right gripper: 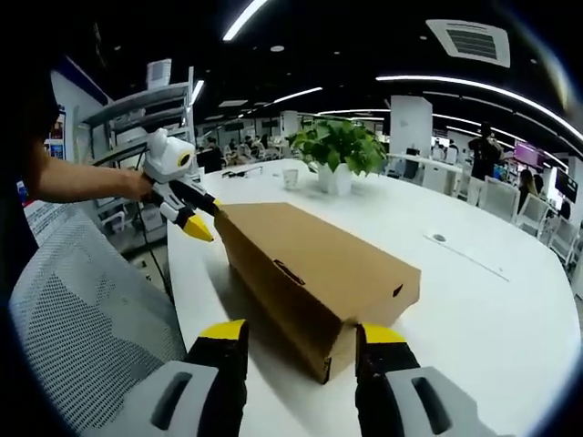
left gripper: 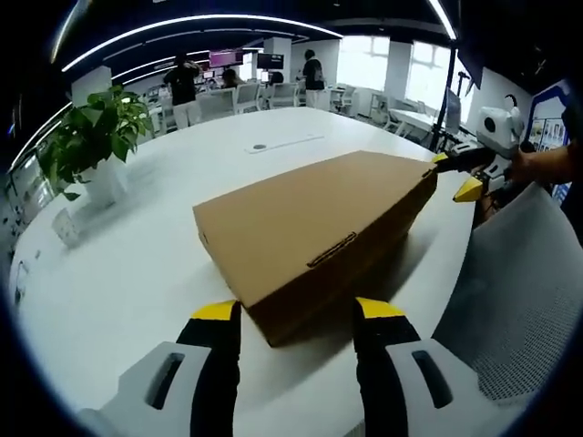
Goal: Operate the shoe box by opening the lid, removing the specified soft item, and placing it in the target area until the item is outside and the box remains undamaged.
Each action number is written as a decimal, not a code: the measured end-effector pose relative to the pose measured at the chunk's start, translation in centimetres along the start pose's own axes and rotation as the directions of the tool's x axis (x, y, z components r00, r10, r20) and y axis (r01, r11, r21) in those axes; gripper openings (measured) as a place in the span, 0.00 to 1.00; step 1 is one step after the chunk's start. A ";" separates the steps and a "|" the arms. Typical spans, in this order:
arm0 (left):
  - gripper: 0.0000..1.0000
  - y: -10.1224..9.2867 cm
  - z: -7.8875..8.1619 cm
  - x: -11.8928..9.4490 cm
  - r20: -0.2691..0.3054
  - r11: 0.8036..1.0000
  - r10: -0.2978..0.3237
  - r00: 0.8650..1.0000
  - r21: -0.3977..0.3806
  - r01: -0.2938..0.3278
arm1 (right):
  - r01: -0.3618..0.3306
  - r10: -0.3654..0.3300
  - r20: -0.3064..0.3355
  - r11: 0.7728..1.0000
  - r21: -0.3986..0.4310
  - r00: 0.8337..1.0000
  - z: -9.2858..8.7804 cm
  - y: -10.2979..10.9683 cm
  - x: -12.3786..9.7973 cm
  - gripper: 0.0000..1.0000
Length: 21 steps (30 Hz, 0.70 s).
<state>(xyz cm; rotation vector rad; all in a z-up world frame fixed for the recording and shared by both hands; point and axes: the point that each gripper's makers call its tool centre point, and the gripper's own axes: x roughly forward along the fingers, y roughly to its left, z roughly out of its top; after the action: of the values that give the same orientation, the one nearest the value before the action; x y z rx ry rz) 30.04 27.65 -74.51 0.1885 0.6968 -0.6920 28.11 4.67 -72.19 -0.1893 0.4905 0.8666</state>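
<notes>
Shoe box [left gripper: 314, 238]: brown cardboard, lid closed, lying flat on the white round table [left gripper: 137, 273]; no damage visible.
Long axis: runs from one gripper to the other, each camera looking at an opposite short end.
Lid seam: a slot-like tab shows on the long side face [right gripper: 290, 271]; contents hidden, soft item unseen.
Left gripper [left gripper: 296, 314]: fingers apart, straddling the near corner of the box, not visibly touching it. In the right gripper view it sits at the far end [right gripper: 196, 218], yellow tips at the box's top edge.
Right gripper [right gripper: 301, 332]: fingers apart, flanking its near end of the box; contact cannot be confirmed. In the left gripper view it appears at the far corner [left gripper: 465, 177].
Nearer hand: judged about equal, one gripper per end.
Surroundings: potted plant [left gripper: 91, 141] on the table well apart from the box; grey mesh chair [right gripper: 82, 309] beside the table edge.
Step assessed: lid not yet raised; lifting it looks next.
</notes>
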 end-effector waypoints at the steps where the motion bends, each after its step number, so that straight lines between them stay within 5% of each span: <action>1: 0.50 0.0 0.1 -0.1 0.003 1.000 0.001 1.000 0.001 -0.001 | 0.000 0.000 0.001 1.000 0.000 1.000 0.1 0.0 0.0 0.45; 21: 0.44 0.8 3.6 -2.2 0.056 0.999 0.038 0.998 0.025 -0.039 | 0.011 -0.008 0.042 0.999 -0.051 0.999 3.5 -1.0 -1.0 0.46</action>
<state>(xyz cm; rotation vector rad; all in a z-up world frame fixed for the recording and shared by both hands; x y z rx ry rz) 31.27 28.05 -70.44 0.2051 0.6301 -0.6672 29.49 4.61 -68.65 -0.2201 0.4284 0.8727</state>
